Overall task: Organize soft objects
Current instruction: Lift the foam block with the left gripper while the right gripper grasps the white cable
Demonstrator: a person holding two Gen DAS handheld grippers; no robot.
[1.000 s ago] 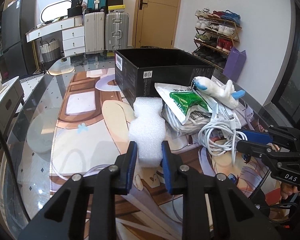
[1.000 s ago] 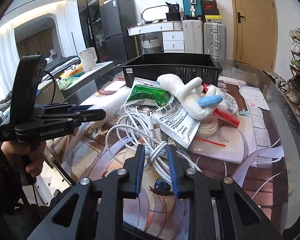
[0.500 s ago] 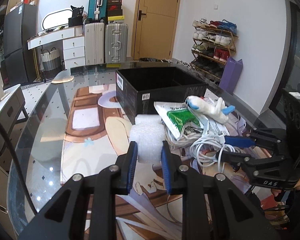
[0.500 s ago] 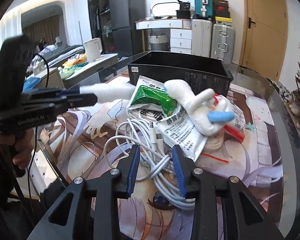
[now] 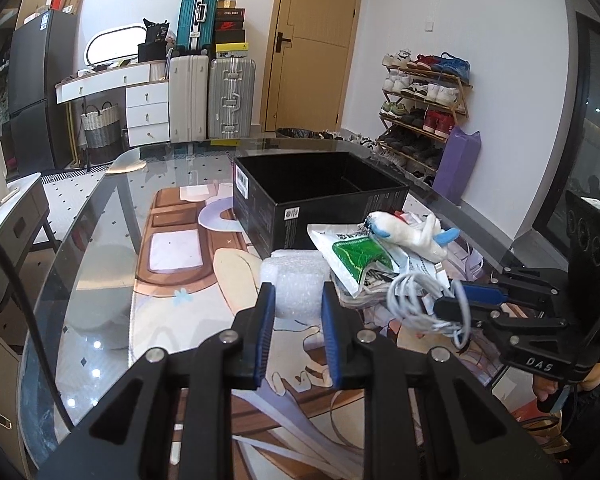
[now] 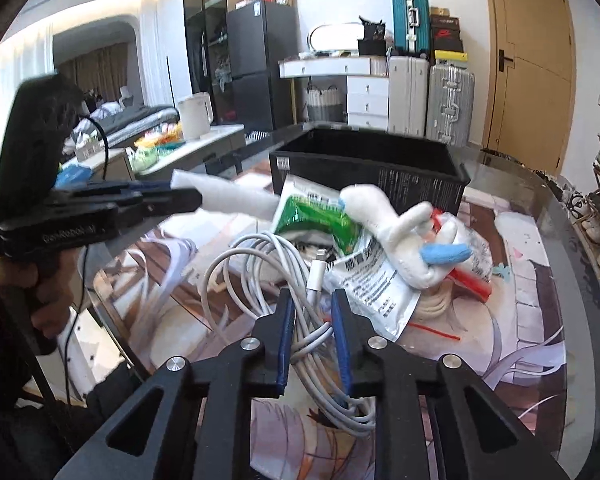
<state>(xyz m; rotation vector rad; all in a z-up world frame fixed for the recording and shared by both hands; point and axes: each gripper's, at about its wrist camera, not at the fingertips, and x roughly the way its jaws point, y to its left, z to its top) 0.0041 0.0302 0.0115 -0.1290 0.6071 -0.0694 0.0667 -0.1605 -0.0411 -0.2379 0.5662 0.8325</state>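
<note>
A glass-topped table [image 5: 80, 264] is covered over much of its top by a printed anime-style mat [image 5: 180, 280]. An open black cardboard box [image 5: 320, 200] is set on the mat at the far side. Just in front of it, a heap is piled on the mat: a green-and-white sachet [image 6: 316, 216], further printed sachets [image 6: 376, 280], a coil of white charging cable [image 6: 252, 276] and a white plush toy [image 6: 396, 232] laid on top.
</note>
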